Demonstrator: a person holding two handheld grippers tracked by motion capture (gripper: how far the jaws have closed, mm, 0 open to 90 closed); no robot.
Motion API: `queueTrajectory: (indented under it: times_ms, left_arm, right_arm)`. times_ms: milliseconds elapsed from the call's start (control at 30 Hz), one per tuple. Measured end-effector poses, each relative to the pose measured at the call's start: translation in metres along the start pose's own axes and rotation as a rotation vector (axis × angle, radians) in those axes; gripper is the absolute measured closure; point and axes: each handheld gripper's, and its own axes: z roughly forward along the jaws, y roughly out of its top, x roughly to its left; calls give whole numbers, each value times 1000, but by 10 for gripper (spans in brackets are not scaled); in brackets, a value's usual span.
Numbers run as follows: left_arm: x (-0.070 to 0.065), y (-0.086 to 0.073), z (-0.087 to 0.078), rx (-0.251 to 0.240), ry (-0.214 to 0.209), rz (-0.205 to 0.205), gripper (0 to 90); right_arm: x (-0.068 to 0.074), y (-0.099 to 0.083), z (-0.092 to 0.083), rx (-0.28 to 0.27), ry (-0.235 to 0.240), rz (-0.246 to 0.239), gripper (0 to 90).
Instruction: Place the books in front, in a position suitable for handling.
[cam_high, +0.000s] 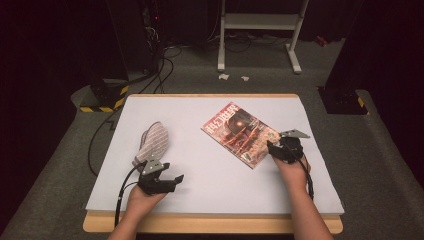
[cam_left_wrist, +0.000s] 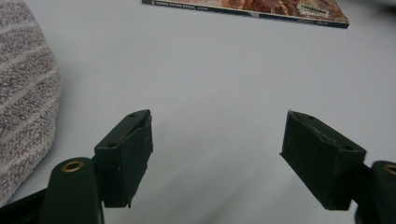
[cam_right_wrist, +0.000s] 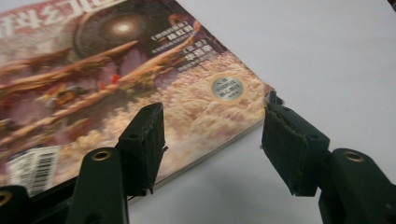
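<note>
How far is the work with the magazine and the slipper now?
Looks done: the magazine lies flat on the table, and the slipper lies apart on its left. In hand: nothing; the right hand-held gripper stands open over the magazine's corner, the left hand-held gripper open over bare table. What is left is unclear.

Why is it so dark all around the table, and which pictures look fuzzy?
High view: light falls on the white table, while the floor and room behind sink into dark. Left gripper view: the striped cloth at the edge is soft and blurry. Right gripper view: the magazine blurs toward the top, with a small bright glare spot on its cover.
</note>
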Motion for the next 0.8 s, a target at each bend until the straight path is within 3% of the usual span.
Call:
queueTrajectory:
  times_ms: [100, 233, 367, 433, 500, 667, 800]
  left_arm:
    - [0, 0, 1, -8, 0, -11, 249]
    - [0, 1, 1, -15, 1, -15, 249]
    - [0, 2, 1, -18, -3, -19, 249]
    - [0, 2, 1, -18, -6, -19, 249]
    - [-1, 2, 1, -19, -11, -18, 250]
    - [-3, 3, -1, -21, -15, -13, 250]
    - [-4, 3, 0, -25, -18, -12, 250]
  right_arm:
    - [-7, 1, 13, 0, -16, 14, 395]
    - [-14, 3, 28, 48, -25, 23, 384]
    - [-25, 9, 43, 48, -6, 81, 370]
    - [-26, 13, 45, 42, -13, 69, 373]
    - [-29, 18, 51, 73, 8, 93, 361]
    - [-33, 18, 55, 64, 49, 110, 401]
    - [-27, 18, 51, 78, 49, 76, 405]
